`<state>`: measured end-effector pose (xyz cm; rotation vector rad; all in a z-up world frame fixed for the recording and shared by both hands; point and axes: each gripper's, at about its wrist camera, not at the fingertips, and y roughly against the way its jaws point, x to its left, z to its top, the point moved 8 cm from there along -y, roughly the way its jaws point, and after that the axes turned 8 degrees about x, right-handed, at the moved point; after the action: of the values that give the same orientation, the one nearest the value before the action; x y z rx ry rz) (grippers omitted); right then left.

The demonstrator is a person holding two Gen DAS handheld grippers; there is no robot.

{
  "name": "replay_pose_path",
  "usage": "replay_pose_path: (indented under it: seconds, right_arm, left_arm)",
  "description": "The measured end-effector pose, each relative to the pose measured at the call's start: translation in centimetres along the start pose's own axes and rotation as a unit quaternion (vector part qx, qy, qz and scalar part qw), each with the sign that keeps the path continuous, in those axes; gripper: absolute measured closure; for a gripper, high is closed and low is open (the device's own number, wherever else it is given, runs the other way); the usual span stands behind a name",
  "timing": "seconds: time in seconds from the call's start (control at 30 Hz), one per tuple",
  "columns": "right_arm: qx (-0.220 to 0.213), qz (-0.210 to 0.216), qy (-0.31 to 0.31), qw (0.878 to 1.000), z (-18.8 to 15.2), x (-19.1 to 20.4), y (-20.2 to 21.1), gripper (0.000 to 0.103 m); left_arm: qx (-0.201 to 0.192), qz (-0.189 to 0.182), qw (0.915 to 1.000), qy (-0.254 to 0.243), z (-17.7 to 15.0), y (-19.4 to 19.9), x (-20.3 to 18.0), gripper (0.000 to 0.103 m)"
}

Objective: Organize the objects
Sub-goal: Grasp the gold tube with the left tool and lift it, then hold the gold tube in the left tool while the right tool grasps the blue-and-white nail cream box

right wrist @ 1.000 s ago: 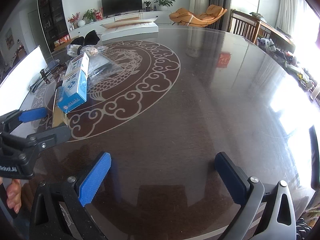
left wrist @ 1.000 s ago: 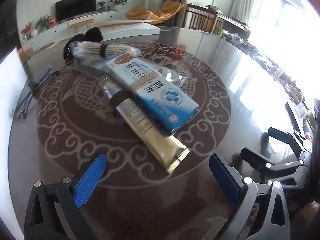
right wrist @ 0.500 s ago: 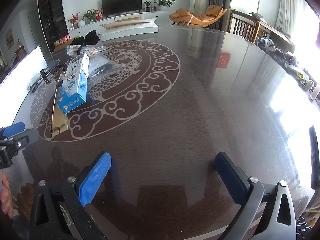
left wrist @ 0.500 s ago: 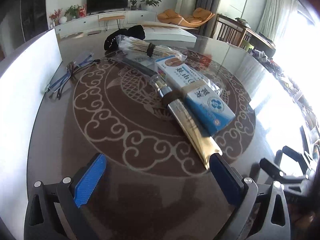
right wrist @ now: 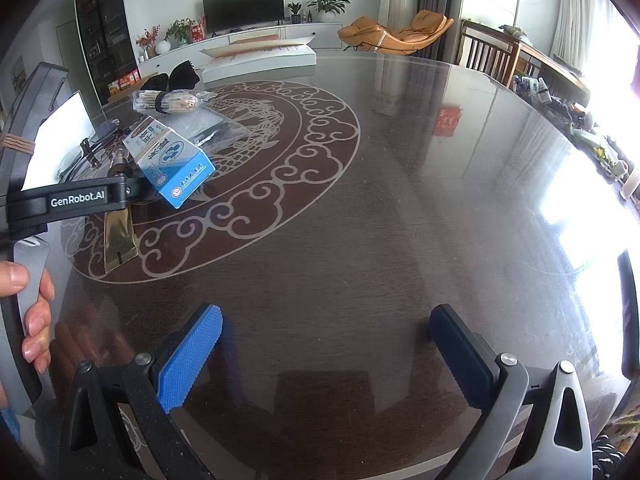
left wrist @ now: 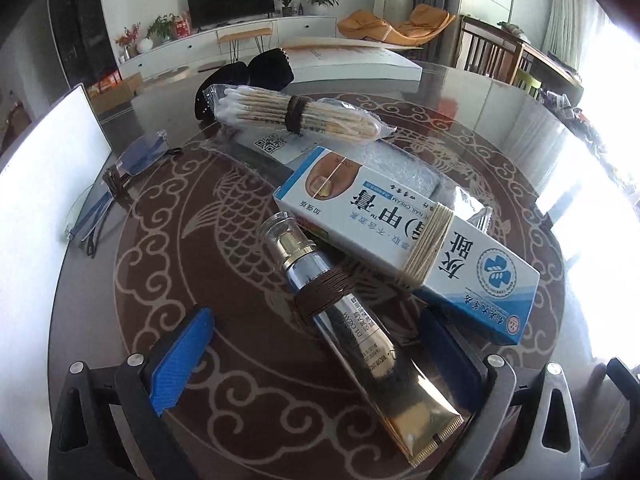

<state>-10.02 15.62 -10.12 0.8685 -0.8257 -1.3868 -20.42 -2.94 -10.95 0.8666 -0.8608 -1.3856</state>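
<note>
A gold cream tube (left wrist: 360, 328) with a brown band lies on the round table, its flat end between the open fingers of my left gripper (left wrist: 320, 356). A blue-and-white nail cream box (left wrist: 404, 236) with a cream band rests across the tube's cap end. Behind it lie a bag of cotton swabs (left wrist: 300, 118) and a clear plastic packet (left wrist: 400, 168). In the right wrist view the tube (right wrist: 118, 236), box (right wrist: 170, 160) and swabs (right wrist: 172, 102) sit at the far left. My right gripper (right wrist: 324, 352) is open and empty over bare table.
Glasses (left wrist: 112, 196) lie at the table's left edge beside a white board (left wrist: 44, 168). A black object (left wrist: 256, 76) and a white box (left wrist: 348, 62) sit at the far side. The left gripper's body (right wrist: 68, 200) and the hand holding it show in the right wrist view.
My left gripper has moved forward and right over the tube, so its flat end now lies between the fingers. The right gripper has not moved.
</note>
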Motion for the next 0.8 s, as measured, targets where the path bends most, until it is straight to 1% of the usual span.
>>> replay_pose_path:
  seconds: [0.03,0.1,0.2,0.3,0.57,0.67,0.7,0.73,0.77,0.8]
  right_arm:
    - [0.0,0.0,0.0,1.0,0.0,0.0,0.0,0.0]
    - [0.0,0.0,0.0,1.0,0.0,0.0,0.0,0.0]
    - [0.0,0.0,0.0,1.0,0.0,0.0,0.0,0.0]
    - [0.0,0.0,0.0,1.0,0.0,0.0,0.0,0.0]
    - [0.0,0.0,0.0,1.0,0.0,0.0,0.0,0.0]
    - [0.0,0.0,0.0,1.0,0.0,0.0,0.0,0.0]
    - [0.0,0.0,0.0,1.0,0.0,0.0,0.0,0.0]
    - [0.0,0.0,0.0,1.0,0.0,0.0,0.0,0.0]
    - [0.0,0.0,0.0,1.0,0.0,0.0,0.0,0.0]
    - [-0.001,0.0,0.0,1.0,0.0,0.0,0.0,0.0]
  left_arm:
    - [-0.009,-0.002,0.9999,-0.004,-0.1,0.3,-0.1,0.018]
    - [-0.021,-0.007,0.9996,-0.015,-0.3,1.1,-0.4,0.05]
    - [-0.028,-0.014,0.9992,-0.026,-1.0,1.7,-0.5,0.067]
    - [-0.031,-0.017,0.9988,-0.033,-2.3,2.5,-0.1,0.077]
    - [-0.018,-0.025,0.9986,-0.044,-7.7,5.2,1.7,0.077]
    - [-0.015,-0.027,0.9984,-0.048,-8.5,5.6,2.1,0.076]
    - [-0.015,-0.029,0.9982,-0.05,-8.6,5.6,2.1,0.074]
    - [-0.015,-0.032,0.9979,-0.053,-8.6,5.6,2.0,0.071]
    - [-0.015,-0.034,0.9977,-0.057,-8.6,5.6,1.7,0.058]
    - [-0.013,-0.032,0.9976,-0.06,-8.7,5.5,1.5,0.04]
